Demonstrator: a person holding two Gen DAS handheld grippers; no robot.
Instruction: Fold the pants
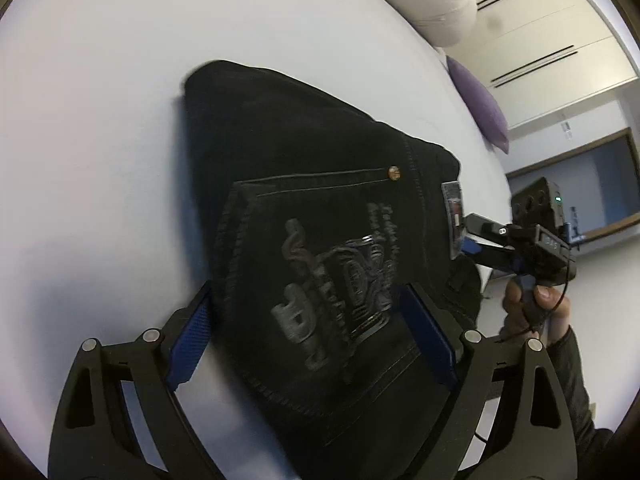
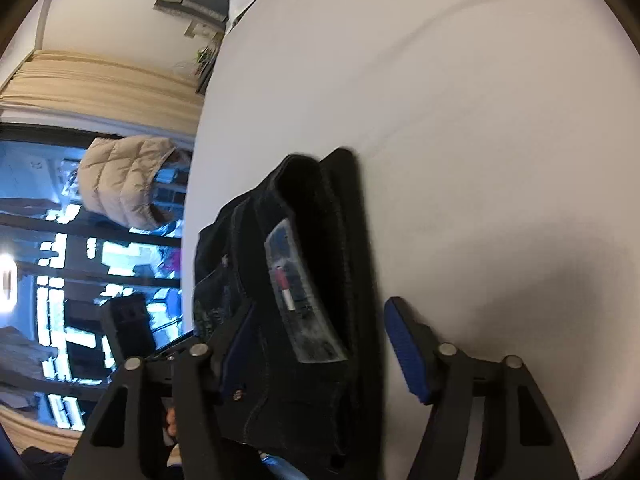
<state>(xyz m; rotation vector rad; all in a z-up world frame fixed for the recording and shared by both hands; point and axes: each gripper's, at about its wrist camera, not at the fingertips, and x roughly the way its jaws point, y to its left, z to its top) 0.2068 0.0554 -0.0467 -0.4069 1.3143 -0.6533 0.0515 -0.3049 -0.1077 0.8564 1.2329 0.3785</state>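
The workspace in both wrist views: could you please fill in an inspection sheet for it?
Surface: white bed sheet, lightly creased, smooth around the garment.
Job's things: black pants folded into a compact stack, back pocket with raised logo on top, waistband label at one end.
Clutter: nothing seen on the sheet near the pants.
Grippers: left gripper open, fingers astride the pocket; right gripper open around the waistband end, pads not pressing.
Cables: thin black cord hanging by the right gripper's handle.
Surroundings: white pillow, purple cushion, wardrobe doors, window, beige quilted jacket.
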